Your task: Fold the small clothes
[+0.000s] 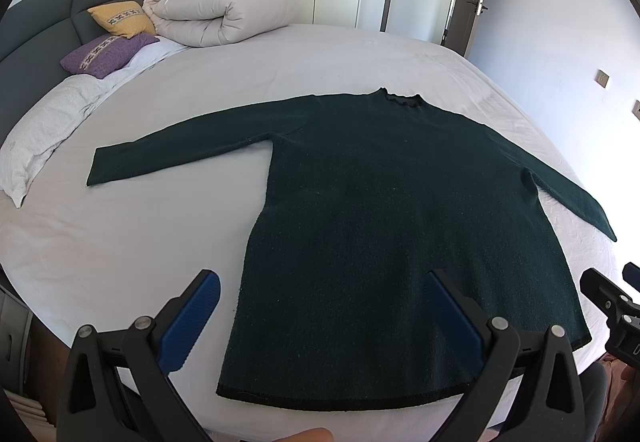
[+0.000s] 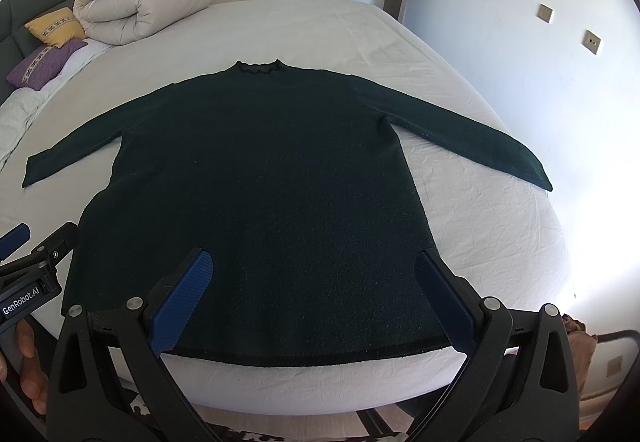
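Dark green knit, the sweater lies flat on the white bed, collar away and hem toward the camera, both sleeves spread sideways. From the left wrist view, the left tool hangs over the hem's left corner — jaws wide apart, holding nothing, one blue finger over the sheet and one over the cloth.

From the right wrist view, the right tool hovers over the hem's right half, likewise wide apart and empty. The garment's long axis runs straight ahead — each tool is nearest its own hem corner, and the sleeves lie farther off.
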`<state>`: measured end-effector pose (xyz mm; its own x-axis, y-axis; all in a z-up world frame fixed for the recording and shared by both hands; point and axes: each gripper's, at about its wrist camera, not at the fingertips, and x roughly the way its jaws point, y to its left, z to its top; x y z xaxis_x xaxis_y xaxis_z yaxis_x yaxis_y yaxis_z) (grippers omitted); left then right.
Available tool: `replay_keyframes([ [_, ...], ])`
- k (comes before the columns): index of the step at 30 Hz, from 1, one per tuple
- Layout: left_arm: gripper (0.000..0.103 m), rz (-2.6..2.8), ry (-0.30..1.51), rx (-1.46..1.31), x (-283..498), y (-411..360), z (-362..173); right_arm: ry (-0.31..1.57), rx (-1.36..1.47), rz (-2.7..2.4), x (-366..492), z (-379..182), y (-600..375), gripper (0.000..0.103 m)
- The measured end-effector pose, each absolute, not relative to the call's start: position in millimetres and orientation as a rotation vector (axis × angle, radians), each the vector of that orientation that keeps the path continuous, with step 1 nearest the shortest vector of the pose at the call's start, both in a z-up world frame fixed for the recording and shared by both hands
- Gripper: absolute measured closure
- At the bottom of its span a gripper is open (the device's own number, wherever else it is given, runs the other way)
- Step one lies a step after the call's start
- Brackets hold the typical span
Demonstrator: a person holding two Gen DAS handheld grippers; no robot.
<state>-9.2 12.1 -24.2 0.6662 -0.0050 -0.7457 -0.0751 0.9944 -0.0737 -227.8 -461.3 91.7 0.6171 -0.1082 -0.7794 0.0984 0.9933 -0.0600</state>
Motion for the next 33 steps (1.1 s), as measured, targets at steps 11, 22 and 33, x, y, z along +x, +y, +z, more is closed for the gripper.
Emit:
replay_keyframes([
  [11,0.0,0.04,0.843,-0.101,-10.5,12.0,-25.1,0.905,-0.022,-0.115,-224.5,91.4,-458.6,0.0],
  [22,0.0,0.041,0.845,-0.102,-13.3,13.1,-26.2,0.907,-0.031,-0.114,-223.2,89.5,-454.4,0.0],
  [33,0.0,0.044,0.838,-0.084,-13.3,12.5,-30.6,0.91,-0.031,-0.111,-222.1,87.0,-452.4,0.0],
])
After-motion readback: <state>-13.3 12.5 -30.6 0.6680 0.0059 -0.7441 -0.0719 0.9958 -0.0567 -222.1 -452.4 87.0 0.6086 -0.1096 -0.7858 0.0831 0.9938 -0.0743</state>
